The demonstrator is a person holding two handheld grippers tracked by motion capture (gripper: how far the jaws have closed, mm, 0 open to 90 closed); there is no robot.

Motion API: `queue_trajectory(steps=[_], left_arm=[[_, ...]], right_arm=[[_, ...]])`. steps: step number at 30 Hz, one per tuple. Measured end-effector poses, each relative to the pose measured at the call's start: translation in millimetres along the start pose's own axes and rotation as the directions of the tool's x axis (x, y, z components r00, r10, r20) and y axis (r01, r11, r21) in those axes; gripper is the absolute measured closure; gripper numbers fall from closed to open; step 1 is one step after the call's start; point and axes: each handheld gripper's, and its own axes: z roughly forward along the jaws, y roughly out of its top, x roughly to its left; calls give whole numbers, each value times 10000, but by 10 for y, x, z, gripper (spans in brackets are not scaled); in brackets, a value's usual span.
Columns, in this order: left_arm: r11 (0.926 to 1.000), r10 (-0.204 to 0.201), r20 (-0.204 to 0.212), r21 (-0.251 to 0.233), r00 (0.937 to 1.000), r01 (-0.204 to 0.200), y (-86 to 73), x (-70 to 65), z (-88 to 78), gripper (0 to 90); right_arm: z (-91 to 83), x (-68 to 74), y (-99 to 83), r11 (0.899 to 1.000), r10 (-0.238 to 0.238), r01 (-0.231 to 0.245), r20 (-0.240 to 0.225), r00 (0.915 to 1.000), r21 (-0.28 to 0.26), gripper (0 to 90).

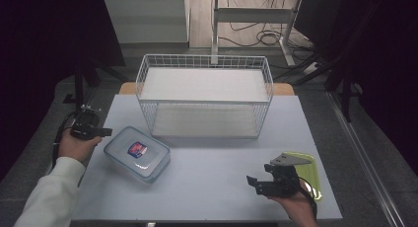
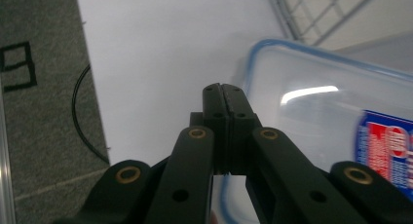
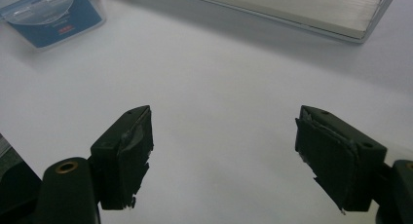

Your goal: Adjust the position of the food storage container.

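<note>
Hovering at the left edge of the table, the left gripper (image 1: 104, 132) has its jaws pressed together on nothing, tips pointing at the clear rectangular plastic container with the blue-rimmed lid and red-and-blue label (image 1: 137, 153). That container is our landmark: it lies on the pale grey table (image 1: 212, 187), its long axis running diagonally from far-left to near-right. In the left gripper view the closed tips (image 2: 222, 95) sit just beside the container's (image 2: 336, 107) near corner, apparently above the rim; touching or not, I cannot tell. Beyond the container stands the white wire two-shelf rack (image 1: 204, 95). Well to the right of the container, the right gripper (image 1: 257, 182) is spread wide, jaws apart and holding nothing, with a yellow-green flat tray (image 1: 310, 175) just behind it. So the left hand is clearly nearer; I judge it must open before any grasp.
</note>
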Motion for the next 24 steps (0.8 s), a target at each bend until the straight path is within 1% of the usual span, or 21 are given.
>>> queue_trajectory(steps=[1,3,5,6,8,10,11,13,14,15,18,20,23,24], left_arm=[[9999,80,-109,132,9999,-79,2,27,24,900],[9991,185,-195,388,9996,-178,-2,70,81,900],[9979,242,-340,606,9991,-221,-20,93,147,900],[9975,245,-344,668,9991,-222,-30,99,170,900],[9969,215,-219,757,9995,-198,-66,111,223,900],[9964,300,-161,799,9994,-286,-92,102,240,900],[9963,396,-101,770,9992,-387,-105,92,235,900],[9960,459,66,767,9989,-463,-118,87,213,900],[9962,411,123,769,9991,-420,-123,82,202,900],[9953,477,184,830,9987,-491,-126,80,188,900],[9943,625,152,853,9979,-636,-132,67,160,900],[9930,815,213,841,9964,-830,-147,65,151,900],[9937,760,449,793,9961,-794,-179,59,145,900],[9932,821,478,787,9955,-857,-190,47,139,900]], right_arm=[[-1,-4,-5,10000,-8,8,2,10000,10,219],[-3,-13,-13,10000,26,-26,21,10000,37,219],[-2,-26,-16,10000,8,-8,43,10000,21,219],[-1,-28,-16,10000,9,-9,48,10000,21,219],[4,-25,-16,10000,35,-36,48,10000,54,219],[11,-24,-18,10000,42,-42,33,10000,78,219],[17,-23,-20,9999,41,-41,31,10000,99,220],[25,-13,-23,9998,-26,25,29,10000,188,222],[30,-6,-22,9998,-91,90,64,9999,194,223],[32,3,-19,9997,-100,98,63,9999,232,223],[40,20,-12,9997,-144,143,24,9999,219,222],[46,28,-8,9996,-172,172,19,9998,222,223],[50,37,1,9995,-184,184,8,9998,241,222],[50,38,4,9996,-166,166,-4,9999,229,222]])
